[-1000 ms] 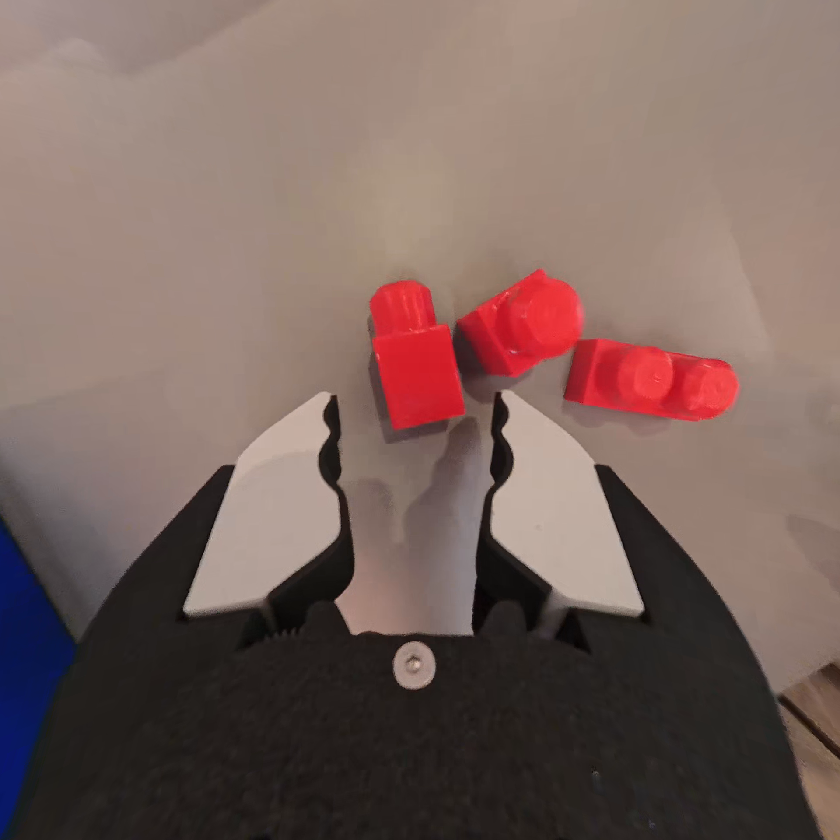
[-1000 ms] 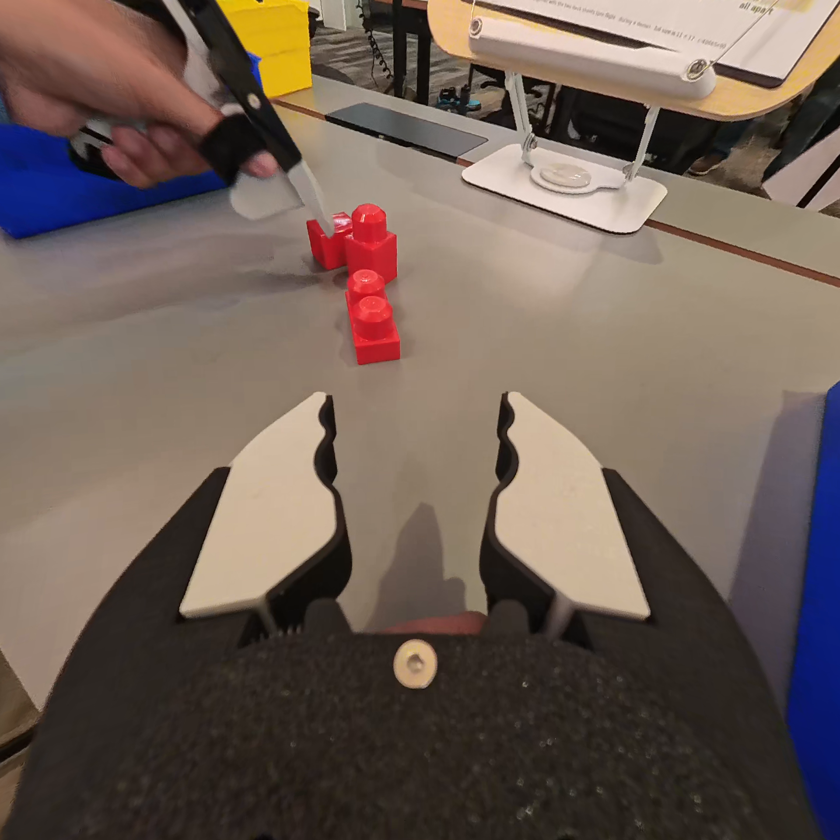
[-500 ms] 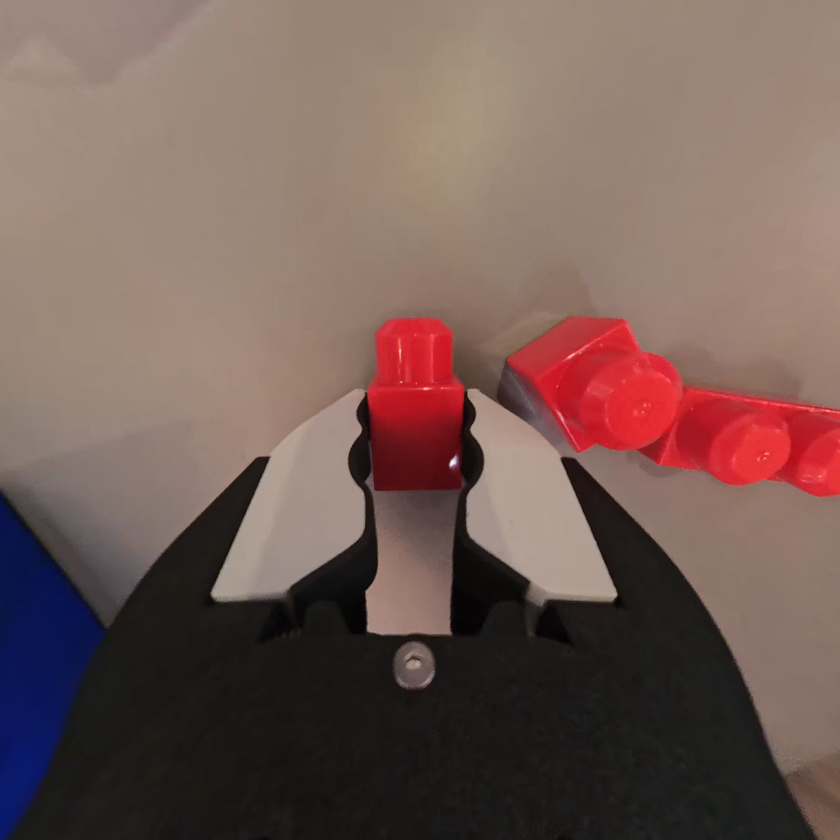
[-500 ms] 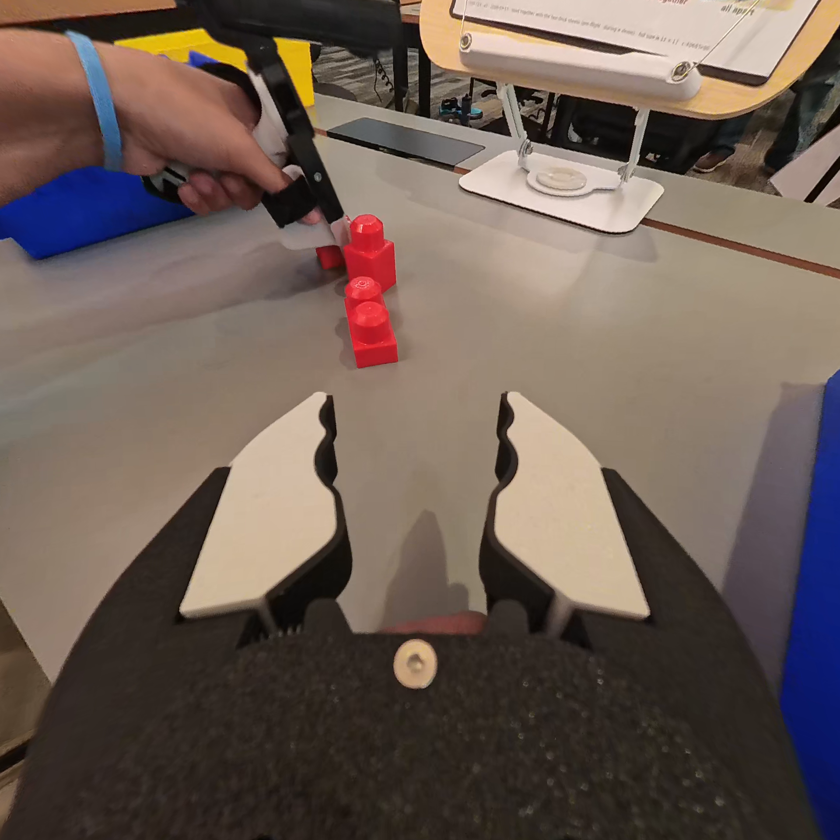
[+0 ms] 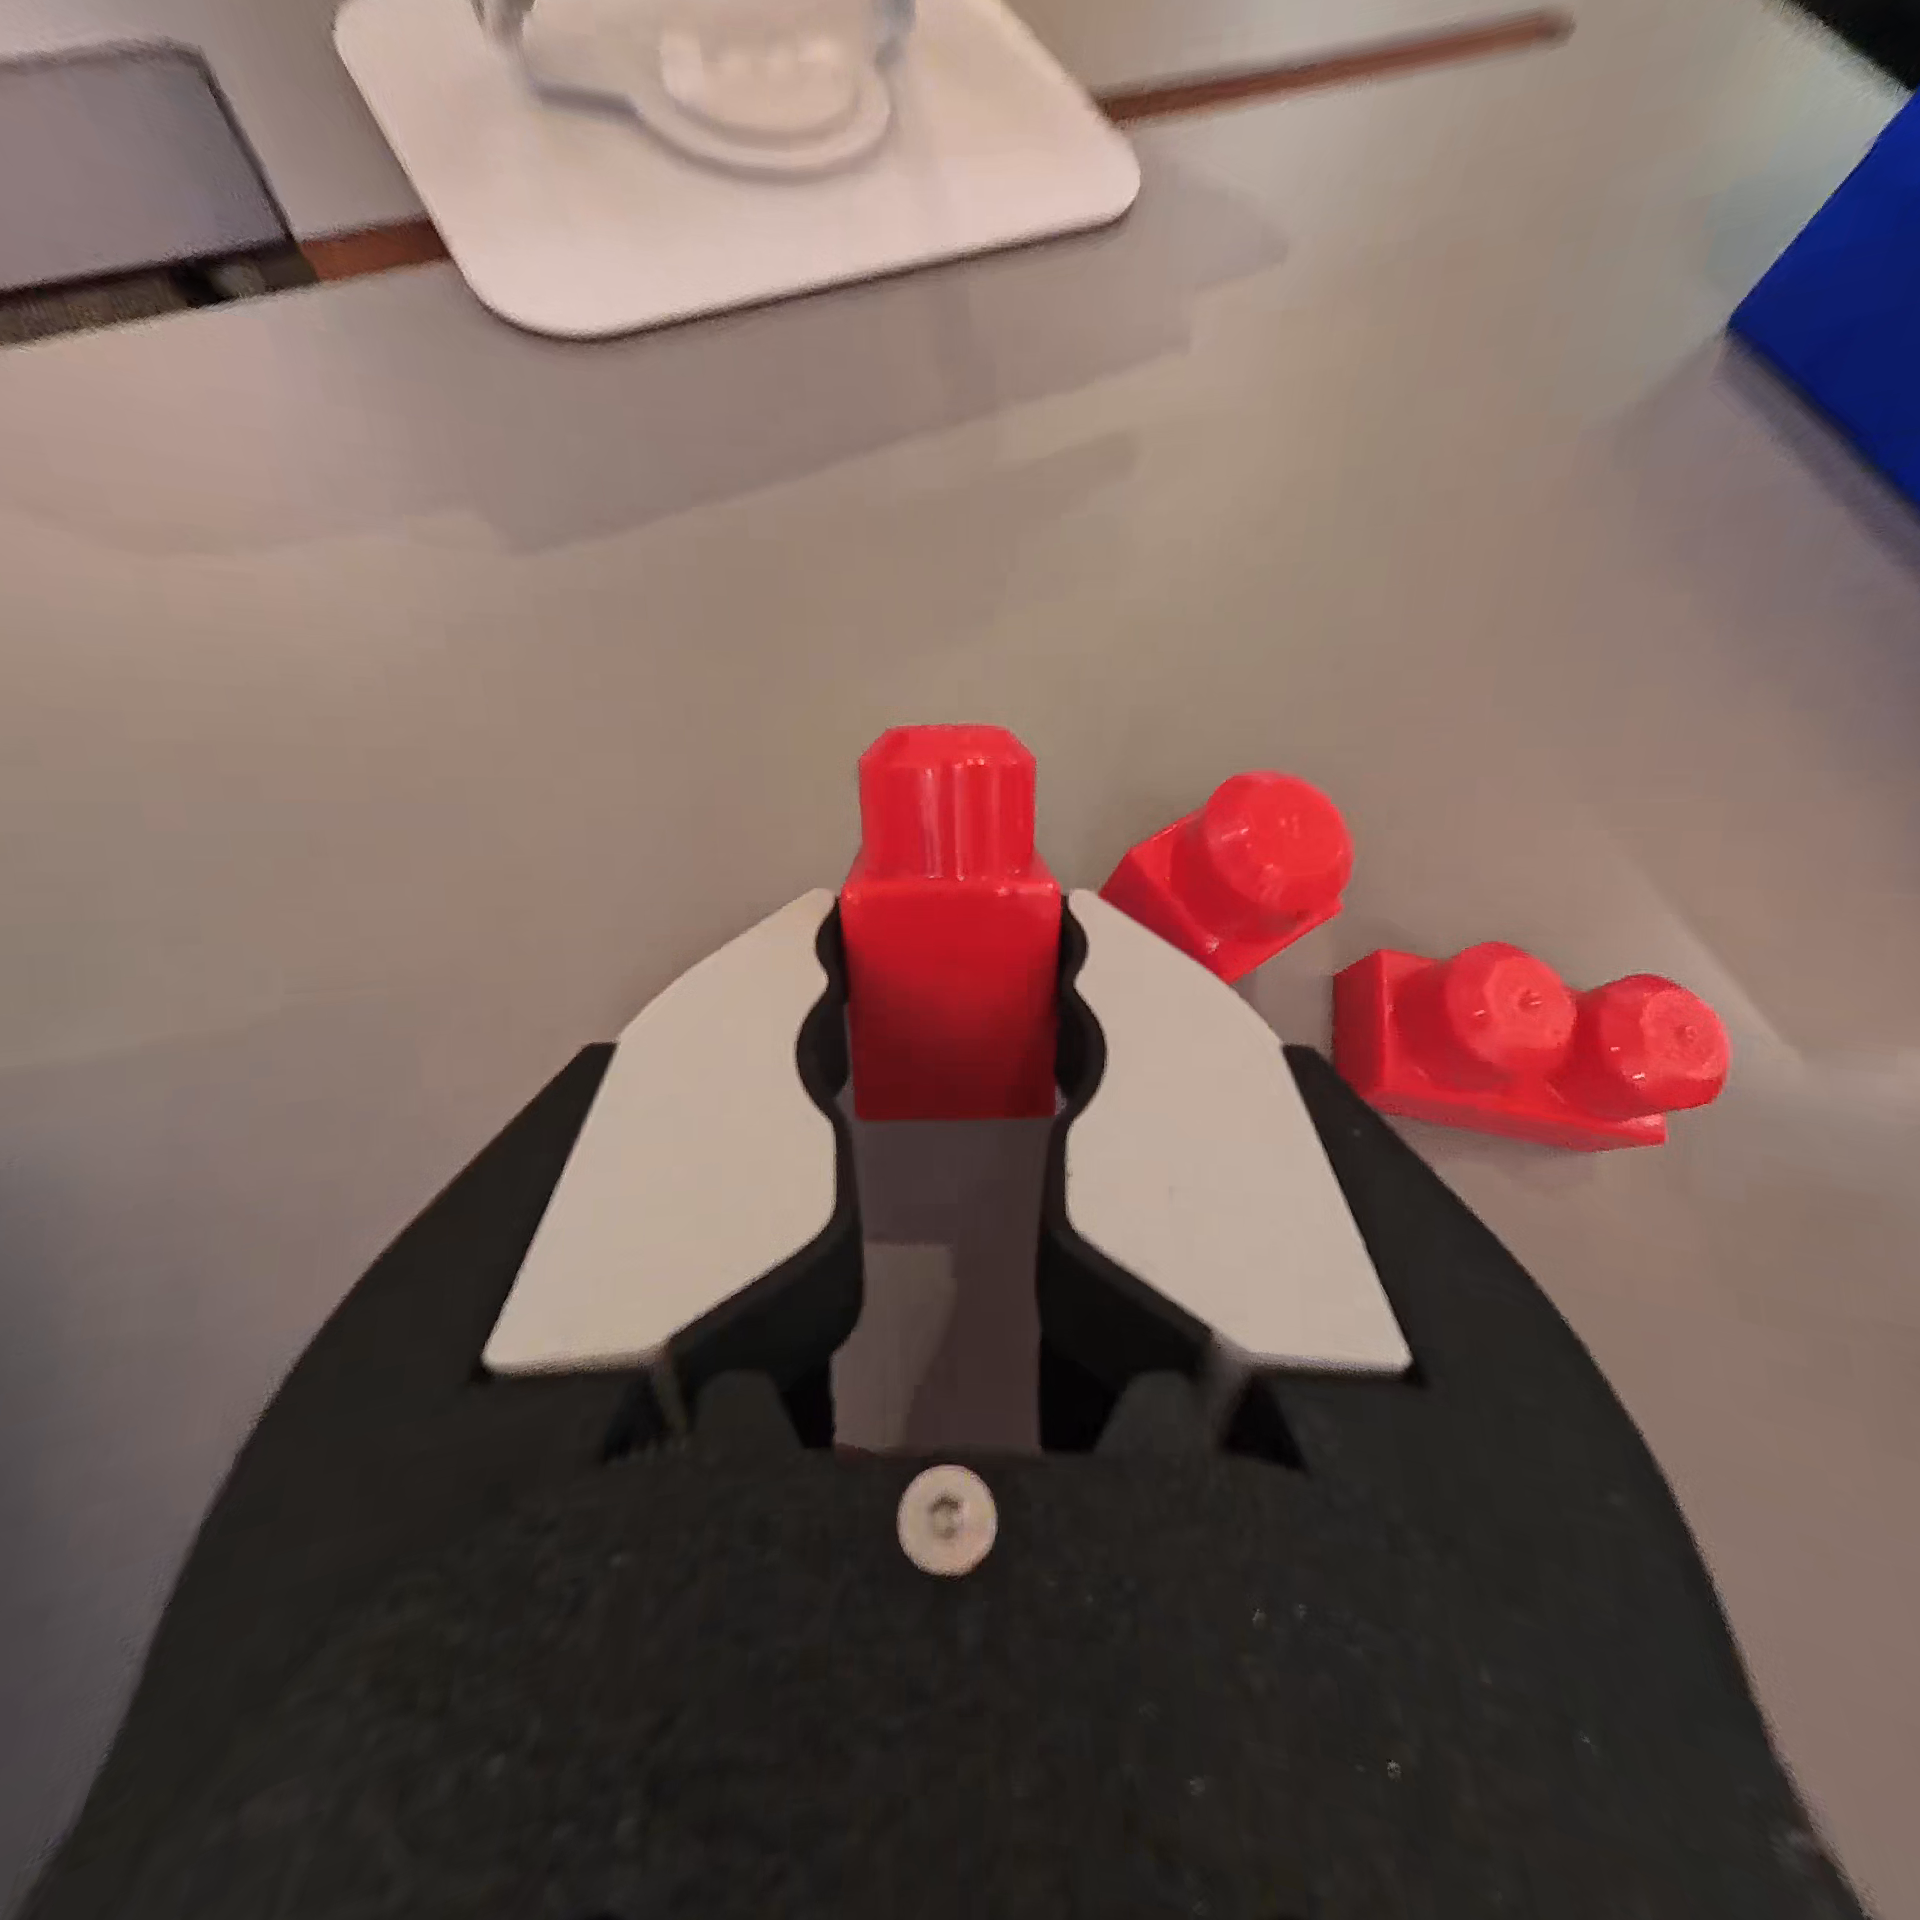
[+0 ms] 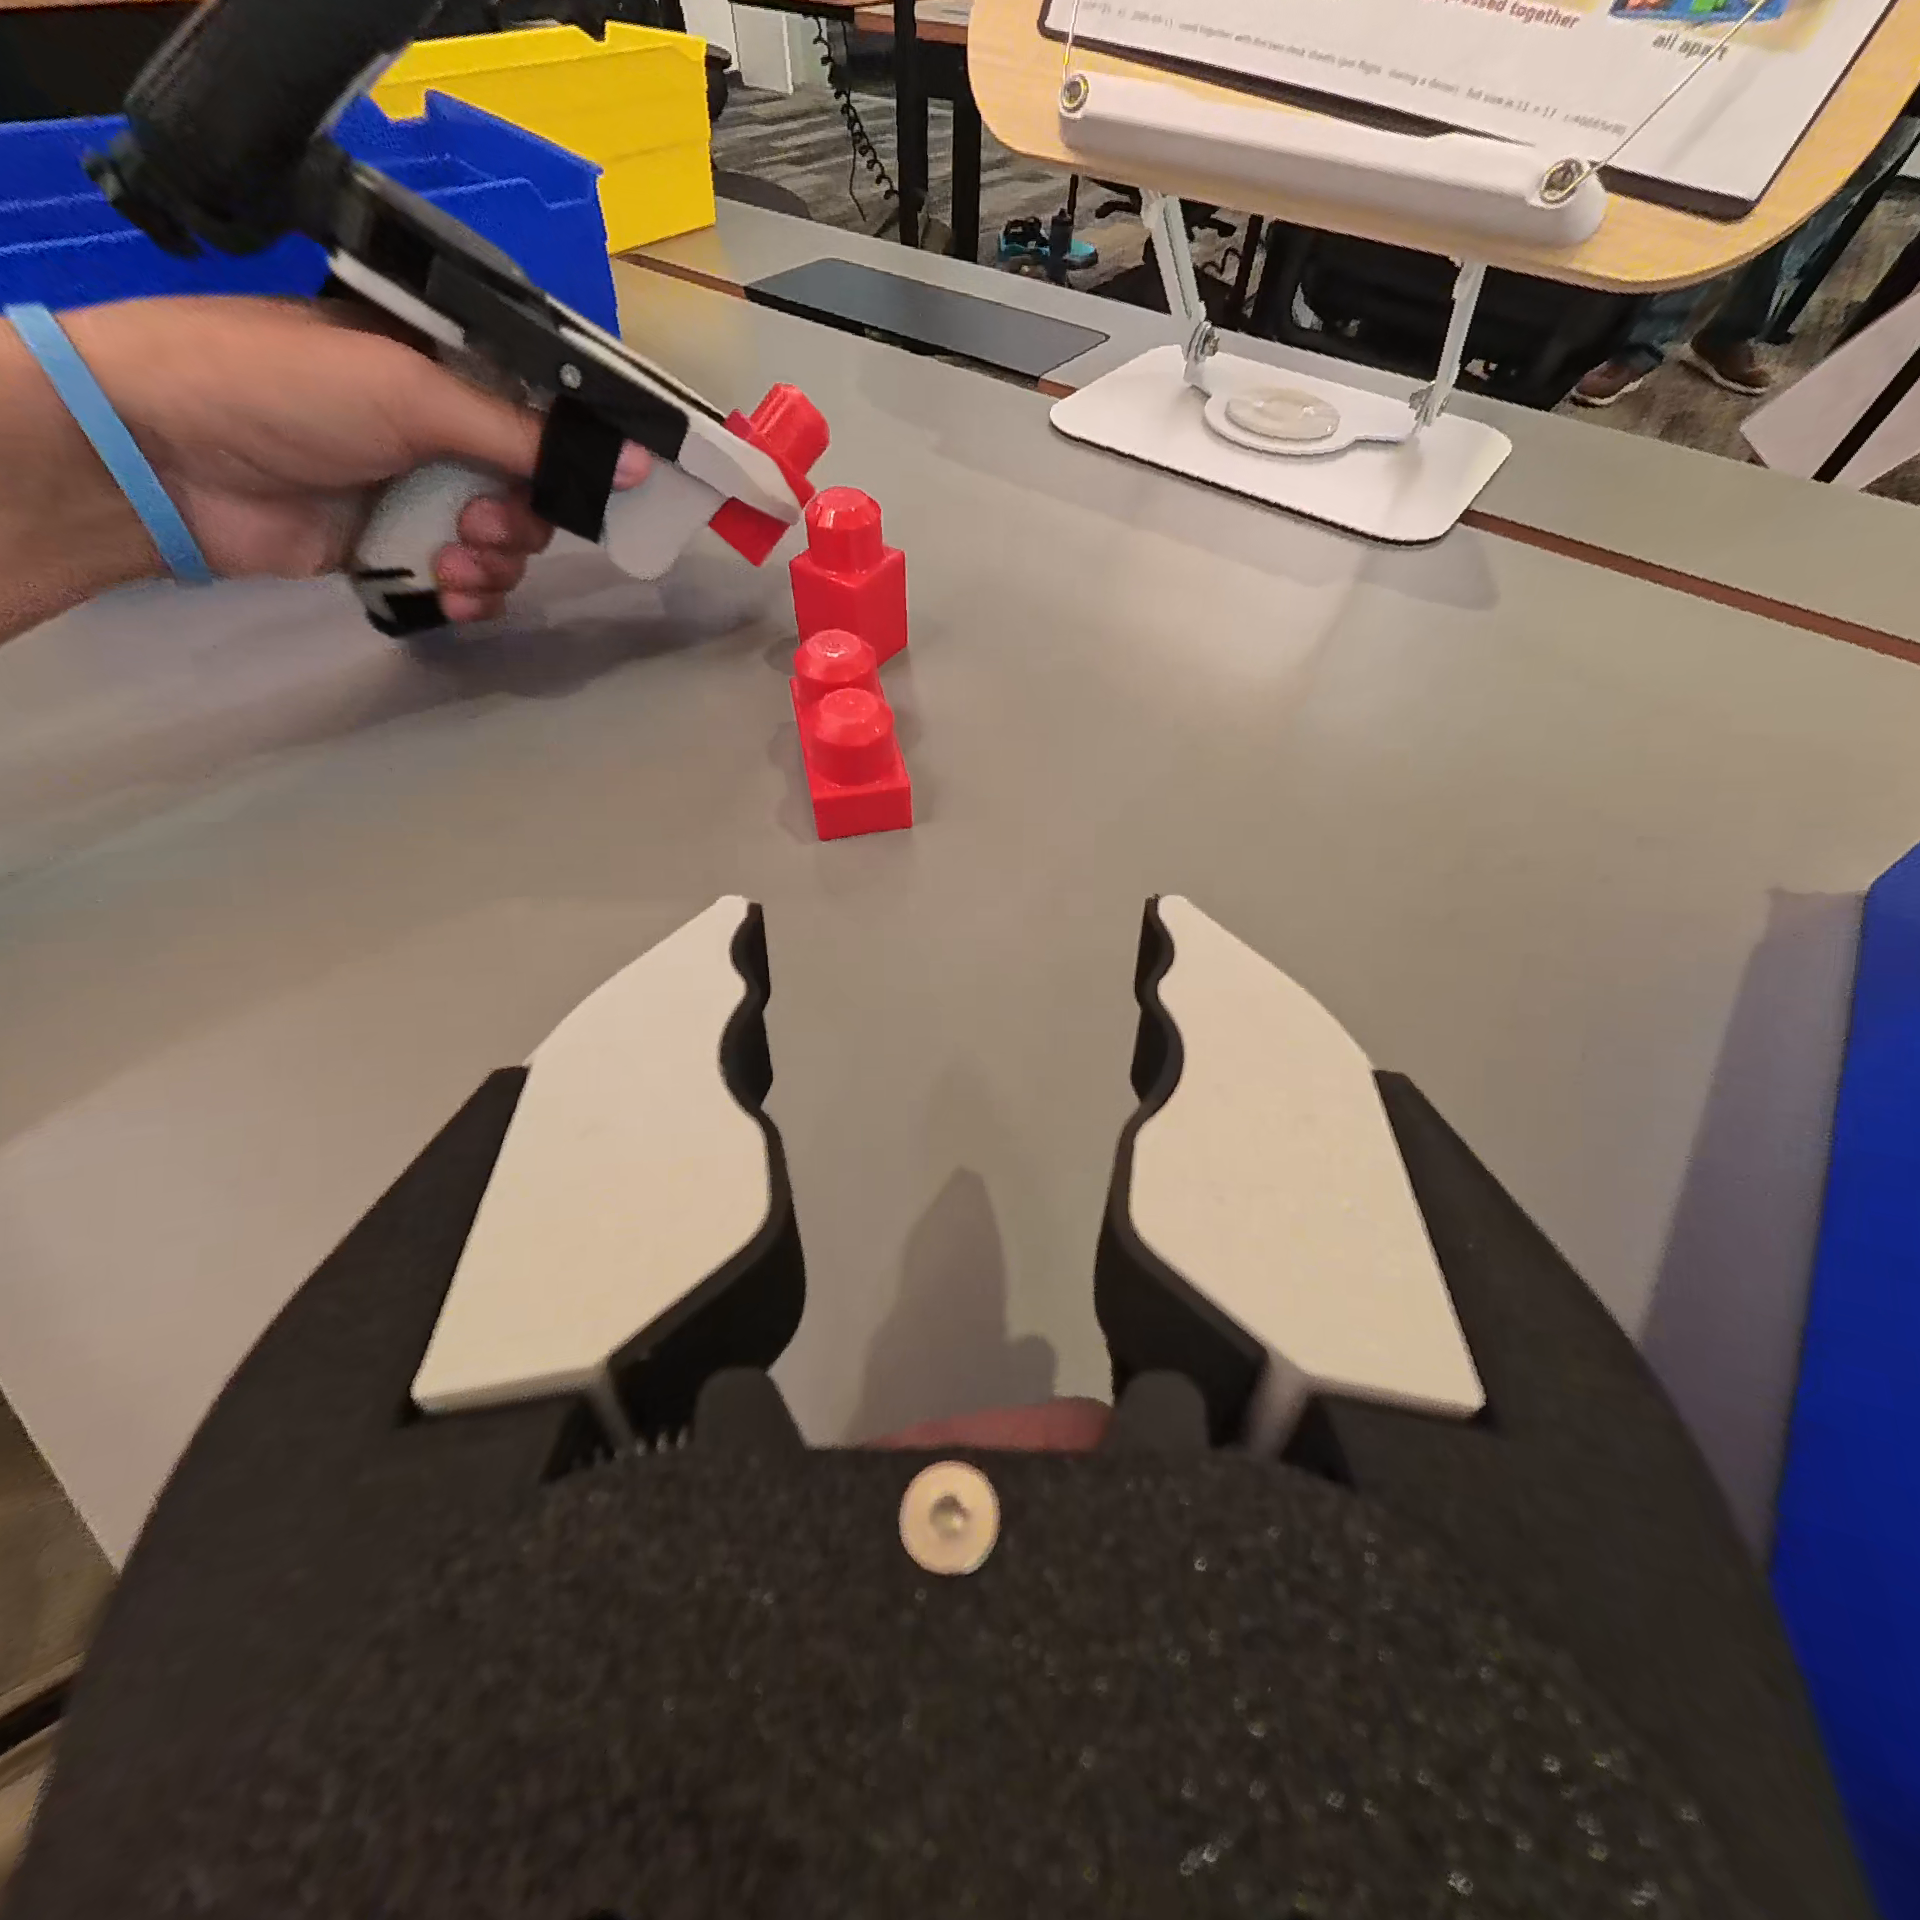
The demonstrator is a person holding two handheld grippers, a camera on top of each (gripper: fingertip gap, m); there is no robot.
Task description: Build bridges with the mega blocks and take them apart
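Note:
My left gripper (image 5: 951,914) is shut on a red single-stud block (image 5: 945,977) and holds it above the grey table. The right wrist view shows that gripper (image 6: 764,488) tilted, with the held block (image 6: 779,436) raised. A second red single-stud block (image 5: 1236,873) stands upright on the table (image 6: 847,587). A red two-stud block (image 5: 1527,1049) lies just in front of it (image 6: 852,753). My right gripper (image 6: 951,925) is open and empty, low over the table, well short of the blocks.
A white stand base (image 6: 1283,436) carries a board at the back of the grey table (image 6: 1351,779). Blue bins (image 6: 457,197) and a yellow bin (image 6: 613,125) stand at the far left. A blue bin edge (image 6: 1881,1247) is at my right. A hand (image 6: 260,468) holds the left gripper.
My left gripper closed on the single-stud block, lifted it off the table and tilted up, so the far stand now shows. The right gripper has stayed put and open.

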